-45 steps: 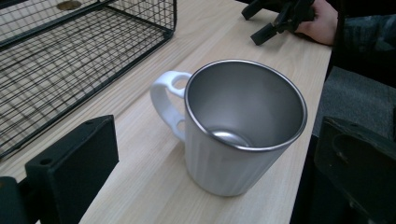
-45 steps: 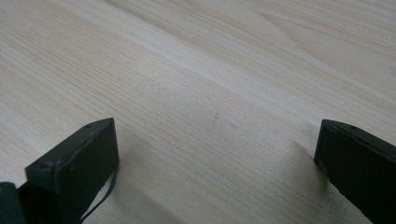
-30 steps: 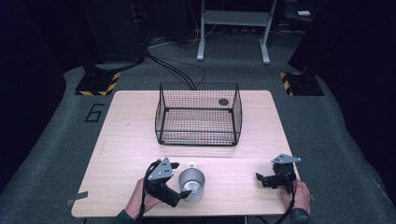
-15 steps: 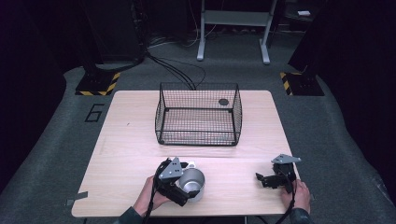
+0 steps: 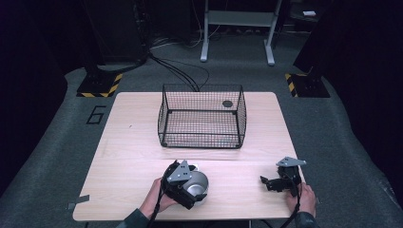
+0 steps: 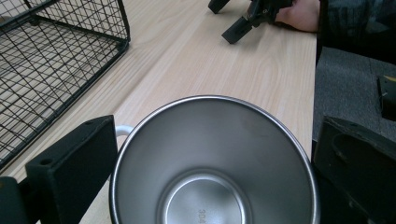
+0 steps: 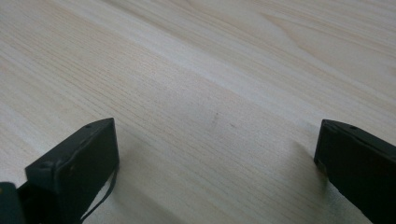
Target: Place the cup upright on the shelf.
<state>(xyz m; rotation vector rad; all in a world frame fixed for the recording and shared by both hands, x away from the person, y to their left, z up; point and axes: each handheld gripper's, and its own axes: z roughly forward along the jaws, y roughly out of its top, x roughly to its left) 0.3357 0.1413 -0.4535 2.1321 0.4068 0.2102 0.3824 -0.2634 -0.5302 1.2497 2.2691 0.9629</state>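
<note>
While the left gripper (image 6: 212, 177) straddles the steel cup (image 6: 212, 163), contact unclear, right gripper (image 7: 217, 163) fingers gape empty.

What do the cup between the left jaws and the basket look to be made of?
Cup: probably stainless steel, brushed grey with a bright rolled rim and a "304" stamp in the bottom. Basket: black wire mesh, likely coated metal, and see-through to the table.

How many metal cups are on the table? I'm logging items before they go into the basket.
1. The steel cup stands at the table's near edge, between the left gripper's jaws, in front of the wire basket. None seems hidden.
</note>
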